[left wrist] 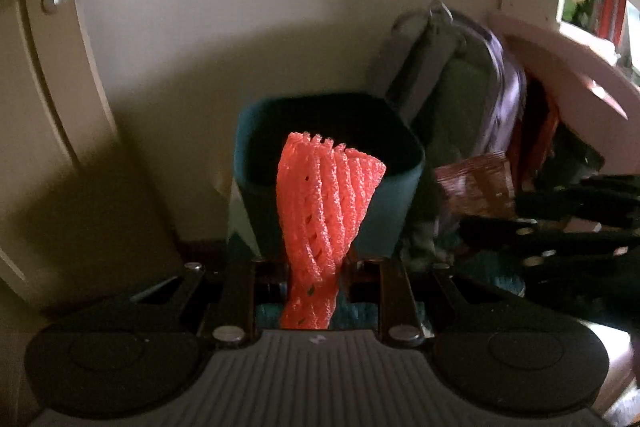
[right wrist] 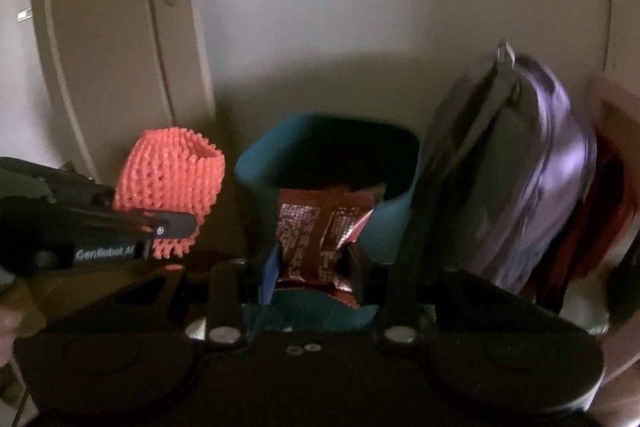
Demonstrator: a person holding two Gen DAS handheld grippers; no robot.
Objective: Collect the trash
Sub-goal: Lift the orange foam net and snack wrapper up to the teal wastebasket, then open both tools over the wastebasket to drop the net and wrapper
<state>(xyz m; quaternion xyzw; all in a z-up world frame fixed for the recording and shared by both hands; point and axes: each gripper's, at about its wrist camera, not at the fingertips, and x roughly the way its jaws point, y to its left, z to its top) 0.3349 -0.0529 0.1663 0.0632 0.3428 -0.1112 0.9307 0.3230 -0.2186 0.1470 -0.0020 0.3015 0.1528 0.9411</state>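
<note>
An orange foam net [left wrist: 328, 211] is clamped between the fingers of the left hand-held gripper [left wrist: 316, 281], its free end standing up in front of the teal bin [left wrist: 404, 203]. In the right wrist view the same net [right wrist: 170, 179] is seen to the left of the bin [right wrist: 260, 163], apparently not yet over its mouth. The right hand-held gripper [right wrist: 312, 263] is closed on a dark red snack wrapper [right wrist: 316, 227], which is held just at the near rim of the bin, its upper edge overlapping the dark opening.

The bin stands near a cream wall, with a white door [right wrist: 120, 47] to the left and a purple backpack [right wrist: 532, 163] touching or just beside it on the right.

Both pieces of trash are judged to be picked up and carried to the bin, so collection is largely done. What is left is the release: neither piece has been dropped in. The bin's interior is too dark for its contents to be told.
</note>
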